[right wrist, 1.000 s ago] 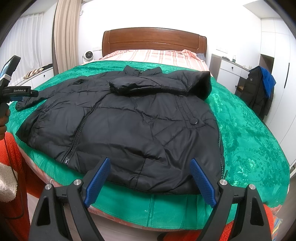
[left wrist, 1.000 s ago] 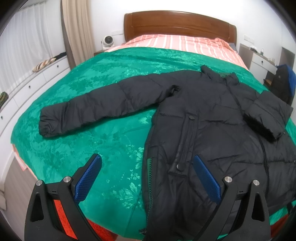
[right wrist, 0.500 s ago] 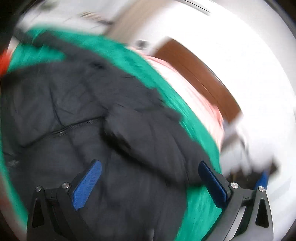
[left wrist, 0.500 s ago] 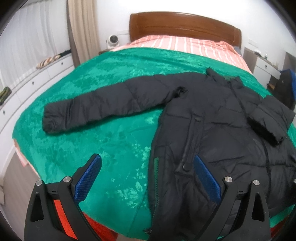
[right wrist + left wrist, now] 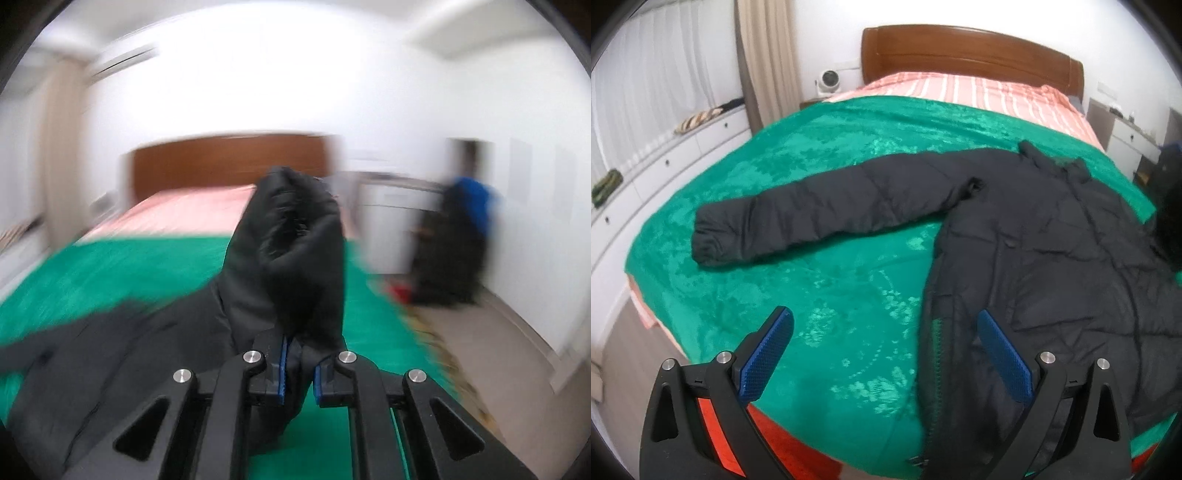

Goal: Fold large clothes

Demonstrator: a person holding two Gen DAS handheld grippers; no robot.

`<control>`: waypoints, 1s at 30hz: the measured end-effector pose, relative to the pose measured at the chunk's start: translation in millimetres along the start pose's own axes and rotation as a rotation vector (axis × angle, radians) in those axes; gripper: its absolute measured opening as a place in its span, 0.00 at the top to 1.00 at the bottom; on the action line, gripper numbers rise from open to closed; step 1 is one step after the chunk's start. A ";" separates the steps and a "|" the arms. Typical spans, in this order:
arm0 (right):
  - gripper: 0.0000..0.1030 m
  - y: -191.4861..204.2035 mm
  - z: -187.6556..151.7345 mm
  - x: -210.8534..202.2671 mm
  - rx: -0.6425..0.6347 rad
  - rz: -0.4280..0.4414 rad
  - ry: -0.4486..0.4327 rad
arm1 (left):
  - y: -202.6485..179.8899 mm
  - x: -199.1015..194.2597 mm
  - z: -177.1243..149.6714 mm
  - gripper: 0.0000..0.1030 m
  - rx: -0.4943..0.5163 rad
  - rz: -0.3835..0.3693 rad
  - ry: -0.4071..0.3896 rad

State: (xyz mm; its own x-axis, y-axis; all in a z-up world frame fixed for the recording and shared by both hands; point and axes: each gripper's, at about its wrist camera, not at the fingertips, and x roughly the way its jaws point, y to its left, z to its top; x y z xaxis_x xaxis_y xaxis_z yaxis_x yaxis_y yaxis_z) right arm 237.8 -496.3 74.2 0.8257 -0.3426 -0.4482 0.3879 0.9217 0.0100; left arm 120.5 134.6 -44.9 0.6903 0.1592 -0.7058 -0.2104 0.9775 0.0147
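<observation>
Black puffer jacket [image 5: 1052,266] lies on green bedspread [image 5: 820,295]; right gripper [image 5: 298,369] pinches its raised sleeve cuff [image 5: 295,251], left gripper [image 5: 886,347] gapes, empty.

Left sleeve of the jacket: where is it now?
In the left wrist view the left sleeve lies stretched out flat on the green bedspread, left of the jacket body.

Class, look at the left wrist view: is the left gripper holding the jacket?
No, the left gripper is open above the black jacket, gripping nothing.
</observation>
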 end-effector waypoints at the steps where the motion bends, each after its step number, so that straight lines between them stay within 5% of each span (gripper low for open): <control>1: 0.91 -31.9 0.9 -3.8 0.033 -0.078 0.000 | -2.3 -1.0 -0.2 0.03 -0.003 -0.005 -0.004; 3: 0.91 -92.5 -15.1 -1.6 0.083 -0.228 0.061 | -9.7 -0.4 -1.4 0.03 0.001 -0.016 -0.003; 5: 0.78 -134.0 -53.6 14.2 0.124 -0.326 0.190 | -20.4 4.4 -2.6 0.03 0.021 -0.022 0.017; 7: 0.32 -156.6 -102.8 30.8 0.135 -0.410 0.340 | -29.6 7.1 -3.0 0.03 0.042 -0.015 0.035; 8: 0.26 -163.9 -122.1 34.6 0.153 -0.420 0.382 | -34.0 6.8 -2.7 0.03 0.052 -0.013 0.039; 12: 0.24 -169.0 -176.8 10.4 0.282 -0.443 0.413 | -44.3 -5.6 3.2 0.03 0.091 -0.014 0.003; 15: 0.20 -128.6 -193.7 -34.1 0.332 -0.316 0.319 | -51.8 -14.6 10.8 0.03 0.093 -0.033 -0.018; 20: 0.12 -8.6 -227.8 -100.5 0.320 0.016 0.155 | -77.0 -23.1 20.2 0.03 0.073 -0.107 -0.003; 26: 0.11 104.1 -247.5 -131.8 0.019 0.263 0.089 | -108.1 -29.0 20.6 0.03 0.097 -0.144 -0.011; 30: 0.10 137.1 -261.3 -136.9 -0.073 0.413 0.090 | -118.5 -20.0 13.1 0.03 0.088 -0.168 0.001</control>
State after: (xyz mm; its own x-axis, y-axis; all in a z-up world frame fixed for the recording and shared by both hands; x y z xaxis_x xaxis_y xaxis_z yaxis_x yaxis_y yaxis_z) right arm 70.9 -275.5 -96.7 0.8654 0.0719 -0.4960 -0.0005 0.9898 0.1427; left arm 140.7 17.4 -23.3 0.7098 -0.0069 -0.7044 -0.0311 0.9987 -0.0412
